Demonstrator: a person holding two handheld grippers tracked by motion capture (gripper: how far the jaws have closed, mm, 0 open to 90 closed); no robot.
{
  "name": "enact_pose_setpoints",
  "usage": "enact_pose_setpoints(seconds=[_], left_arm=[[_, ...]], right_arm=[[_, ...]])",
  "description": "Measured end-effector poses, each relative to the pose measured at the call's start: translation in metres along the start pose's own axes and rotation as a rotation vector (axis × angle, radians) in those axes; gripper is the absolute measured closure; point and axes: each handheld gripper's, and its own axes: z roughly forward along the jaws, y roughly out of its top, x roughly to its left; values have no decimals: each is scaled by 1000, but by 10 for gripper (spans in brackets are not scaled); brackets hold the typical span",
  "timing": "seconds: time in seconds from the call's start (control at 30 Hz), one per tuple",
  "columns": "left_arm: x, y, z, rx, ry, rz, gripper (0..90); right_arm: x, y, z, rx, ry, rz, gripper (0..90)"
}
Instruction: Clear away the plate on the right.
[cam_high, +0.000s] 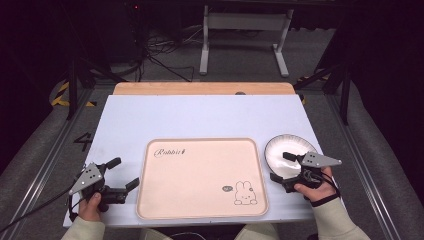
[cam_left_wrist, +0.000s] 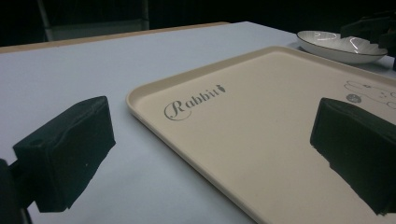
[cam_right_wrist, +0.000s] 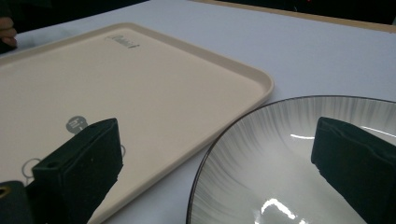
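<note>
Table (cam_high: 200, 115): pale blue-white top with a strip of bare wood along its far edge, spanning most of the high view. Tray (cam_high: 200, 200): cream, rectangular with rounded corners and a low raised rim, lying flat near the centre of the near edge; the word "Rabbit" is printed at its far left corner and a small line-drawn rabbit at its near right corner; nothing rests on it. Plate (cam_high: 280, 152): round, white with fine grey radial streaks and a dark rim, sitting on the table just beside the right edge of the tray, apart from it by a narrow gap. Right gripper (cam_high: 280, 167): held in the person's right hand at the near right of the table, jaws spread wide and straddling the near left rim of the plate, one jaw over the plate's inner surface, the other over the gap toward the tray; whether either jaw touches the plate cannot be told. Left gripper (cam_high: 124, 173): held in the person's left hand at the near left of the table, just left of the tray, jaws spread wide with nothing between them, pointing toward the tray's left edge.
</note>
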Motion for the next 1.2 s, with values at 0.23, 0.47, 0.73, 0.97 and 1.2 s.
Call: enact_pose_setpoints(seconds=[0.23,0.47,0.73,0.97,1.2], left_arm=[[0,0,0,2,0,1,3],[0,0,0,3,-1,3,3],[0,0,0,7,-2,2,3],[0,0,0,8,-1,6,3],[0,0,0,10,-2,5,3]], right_arm=[[1,9,-6,-38,0,2,20],[1,14,-11,-50,-12,20,20],[-3,18,-17,-73,-23,23,18],[-9,25,-27,-113,-69,23,20],[-16,27,-30,-92,-99,17,20]])
